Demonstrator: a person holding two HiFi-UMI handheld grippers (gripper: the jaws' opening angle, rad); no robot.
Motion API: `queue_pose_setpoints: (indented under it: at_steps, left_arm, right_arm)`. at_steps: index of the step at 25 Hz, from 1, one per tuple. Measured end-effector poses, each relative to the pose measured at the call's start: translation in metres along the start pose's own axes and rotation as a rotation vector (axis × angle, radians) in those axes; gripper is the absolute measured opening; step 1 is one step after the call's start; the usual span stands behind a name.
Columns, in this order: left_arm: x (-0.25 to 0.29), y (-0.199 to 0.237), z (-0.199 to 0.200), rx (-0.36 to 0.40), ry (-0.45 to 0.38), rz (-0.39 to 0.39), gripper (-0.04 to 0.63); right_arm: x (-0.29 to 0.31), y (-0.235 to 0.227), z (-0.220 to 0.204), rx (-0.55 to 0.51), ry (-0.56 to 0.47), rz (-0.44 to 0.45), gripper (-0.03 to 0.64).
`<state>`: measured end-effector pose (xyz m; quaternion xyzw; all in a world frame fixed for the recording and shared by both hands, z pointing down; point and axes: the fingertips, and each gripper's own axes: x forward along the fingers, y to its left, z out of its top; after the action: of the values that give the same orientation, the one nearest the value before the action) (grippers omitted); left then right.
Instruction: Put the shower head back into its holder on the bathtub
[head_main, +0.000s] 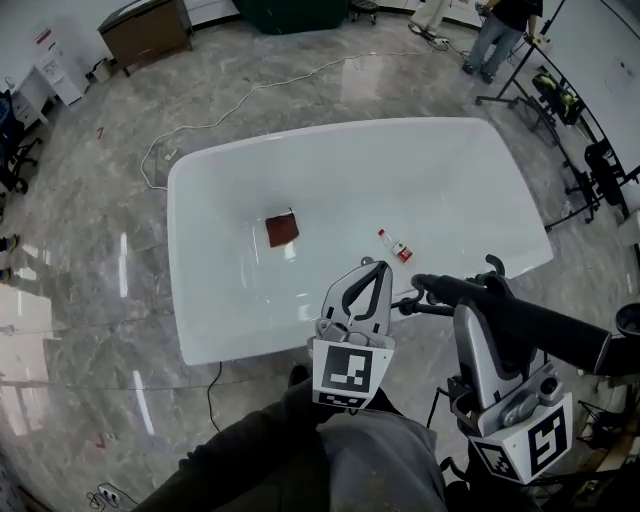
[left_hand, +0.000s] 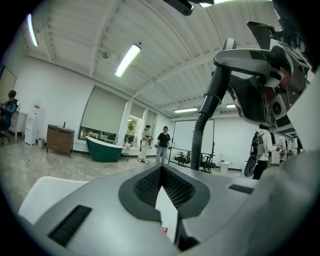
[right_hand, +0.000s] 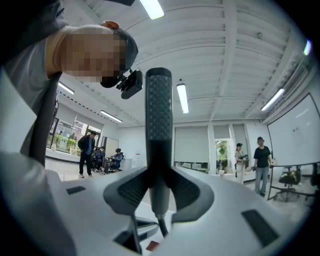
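Big open hall here, grey marble floor (head_main: 80, 300) with a white cable (head_main: 250, 92) snaking across it, and the white bathtub (head_main: 430, 165) sits square in the middle. A brown cabinet (head_main: 148, 30) is far left, a person (head_main: 497, 35) stands far right beside black stands (head_main: 572, 150). Now the shower head (head_main: 545, 322): it's up off the tub, clamped in the right gripper (head_main: 468, 300), whose jaws are closed tight on its dark handle. Its long axis runs left to right across the tub's near right corner, the rounded left end just over the near rim, the other end reaching off to the right. Which end sprays, I can't tell. The left gripper (head_main: 372, 268) hangs just left of it over the near rim, jaws pinched together at the tips with nothing between them. Down in the tub, well apart from both grippers, lie a dark red square block (head_main: 282, 229) and a small red-capped bottle (head_main: 395, 245). A dark fitting (head_main: 491, 266) rises at the near right rim, right behind the handle.
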<state>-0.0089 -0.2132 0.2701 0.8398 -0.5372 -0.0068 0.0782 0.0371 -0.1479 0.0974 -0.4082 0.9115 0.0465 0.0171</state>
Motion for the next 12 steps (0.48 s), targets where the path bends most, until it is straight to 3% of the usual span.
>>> queue_pose_setpoints:
  at_steps: [6,12]
  left_arm:
    - [-0.004,0.009,0.010,-0.013,-0.022,0.021,0.003]
    - [-0.008,0.018,-0.002,-0.018,0.017,0.036,0.003]
  right_arm:
    - [0.009,0.006,0.006,-0.021,0.012,0.031,0.141]
    - [0.017,0.003,-0.037,0.018,0.101,0.030,0.141]
